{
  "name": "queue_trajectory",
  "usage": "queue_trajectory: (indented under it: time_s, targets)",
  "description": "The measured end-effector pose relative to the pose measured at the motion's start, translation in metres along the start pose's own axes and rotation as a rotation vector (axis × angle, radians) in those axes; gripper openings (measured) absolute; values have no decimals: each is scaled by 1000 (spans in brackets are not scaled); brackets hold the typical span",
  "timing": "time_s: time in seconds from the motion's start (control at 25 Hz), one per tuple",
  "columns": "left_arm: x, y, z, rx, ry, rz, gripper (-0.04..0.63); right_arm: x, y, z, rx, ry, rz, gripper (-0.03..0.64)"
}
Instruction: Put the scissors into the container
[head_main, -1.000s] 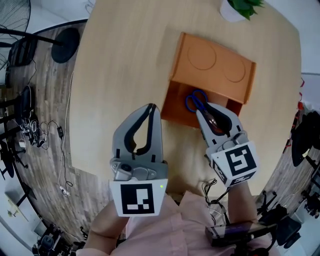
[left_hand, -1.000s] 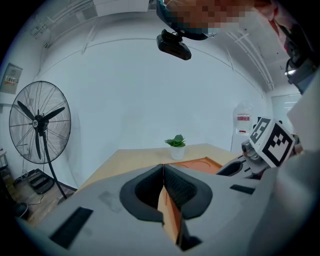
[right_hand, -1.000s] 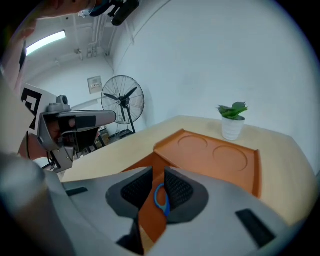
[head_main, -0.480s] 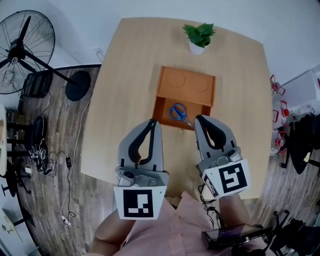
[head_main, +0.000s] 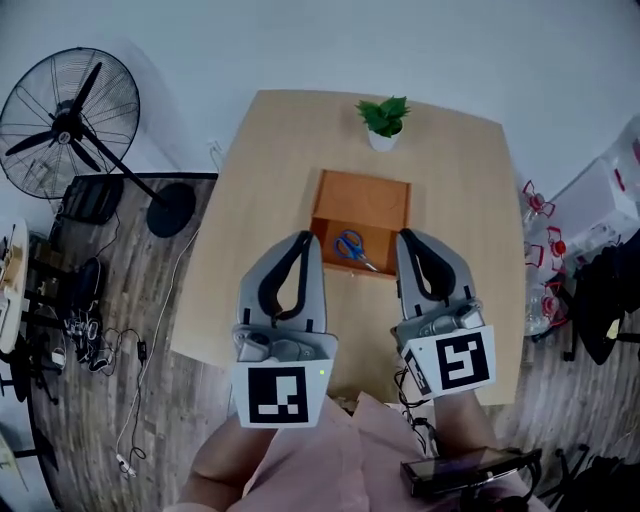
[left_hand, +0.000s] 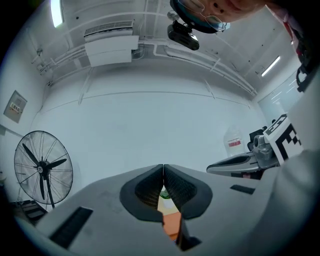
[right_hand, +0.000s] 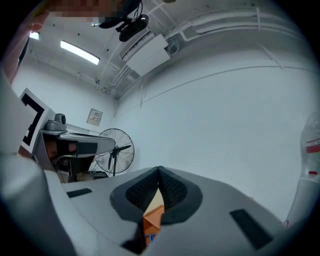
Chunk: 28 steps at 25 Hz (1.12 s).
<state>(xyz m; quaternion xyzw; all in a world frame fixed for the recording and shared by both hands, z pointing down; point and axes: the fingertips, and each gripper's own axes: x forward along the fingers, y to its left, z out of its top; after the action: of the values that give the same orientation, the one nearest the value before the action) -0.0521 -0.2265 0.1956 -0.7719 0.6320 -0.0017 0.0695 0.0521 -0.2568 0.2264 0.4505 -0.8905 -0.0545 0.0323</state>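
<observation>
Left claw (head_main: 304, 239) tips together, right claw (head_main: 404, 236) likewise, scissors (head_main: 350, 247) in container (head_main: 361, 188)

Blue-handled scissors (head_main: 351, 248) — inside orange container (head_main: 361, 205)

only a sliver of container (right_hand: 152, 220) past right gripper (right_hand: 159, 169)

left tongs (head_main: 305, 240): jaws together, empty | right tongs (head_main: 404, 238): jaws together, empty | side by side, tips forward
</observation>
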Motion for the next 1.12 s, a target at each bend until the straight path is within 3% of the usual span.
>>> queue_trajectory:
  time_s: [0.24,1.12]
  targets:
    - [-6,-2,18,30,-41,15,9,-11,4,12,-29,-30,0,0]
    - [-4,-5,17,57,-26,7,9,-7,5,11,-16,-31,16,0]
